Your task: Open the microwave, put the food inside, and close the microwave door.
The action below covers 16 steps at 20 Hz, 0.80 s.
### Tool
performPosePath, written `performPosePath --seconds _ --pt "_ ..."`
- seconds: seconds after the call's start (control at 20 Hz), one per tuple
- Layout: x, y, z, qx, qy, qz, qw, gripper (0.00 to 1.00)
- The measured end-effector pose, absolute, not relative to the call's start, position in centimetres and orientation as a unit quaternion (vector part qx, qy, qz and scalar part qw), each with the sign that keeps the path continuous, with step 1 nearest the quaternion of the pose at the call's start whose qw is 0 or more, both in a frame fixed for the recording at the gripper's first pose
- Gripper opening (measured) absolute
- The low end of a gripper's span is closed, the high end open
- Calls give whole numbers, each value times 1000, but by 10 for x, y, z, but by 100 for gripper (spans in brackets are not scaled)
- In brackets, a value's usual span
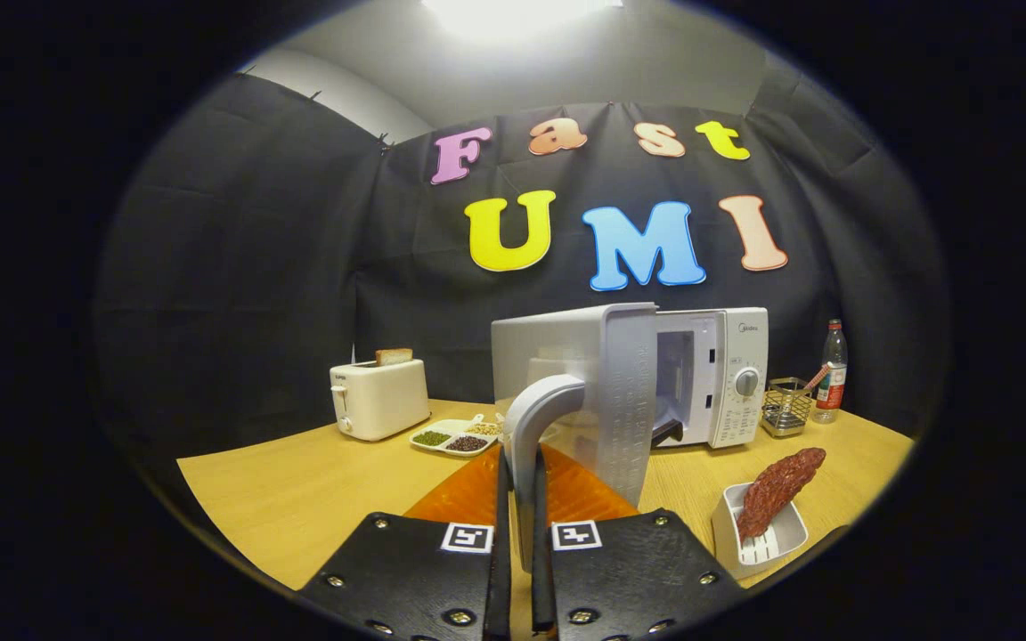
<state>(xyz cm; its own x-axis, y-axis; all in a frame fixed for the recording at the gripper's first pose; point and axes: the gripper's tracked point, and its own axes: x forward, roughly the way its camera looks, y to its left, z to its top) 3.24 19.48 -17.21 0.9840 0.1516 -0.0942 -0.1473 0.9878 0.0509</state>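
Pinching the door handle [538, 418] between nearly closed fingers, the gripper [520, 534] has the microwave [709, 374] door swung wide, freeing the cavity. Near right, the food [778, 490] waits in its white tray [767, 543]

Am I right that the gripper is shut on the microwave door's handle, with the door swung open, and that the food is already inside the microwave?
Not quite: the gripper is shut on the door handle and the microwave door stands open, but the gripper view shows the food in its white tray on the table, beside the fingers.
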Motion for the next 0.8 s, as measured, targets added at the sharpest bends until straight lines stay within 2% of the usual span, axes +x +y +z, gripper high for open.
performPosePath --seconds 0.35,0.65,0.8 --pt "27 256 -175 6 33 7 999 9" --pt "24 267 -175 8 45 -2 999 9" --pt "12 269 -175 30 63 35 997 9"
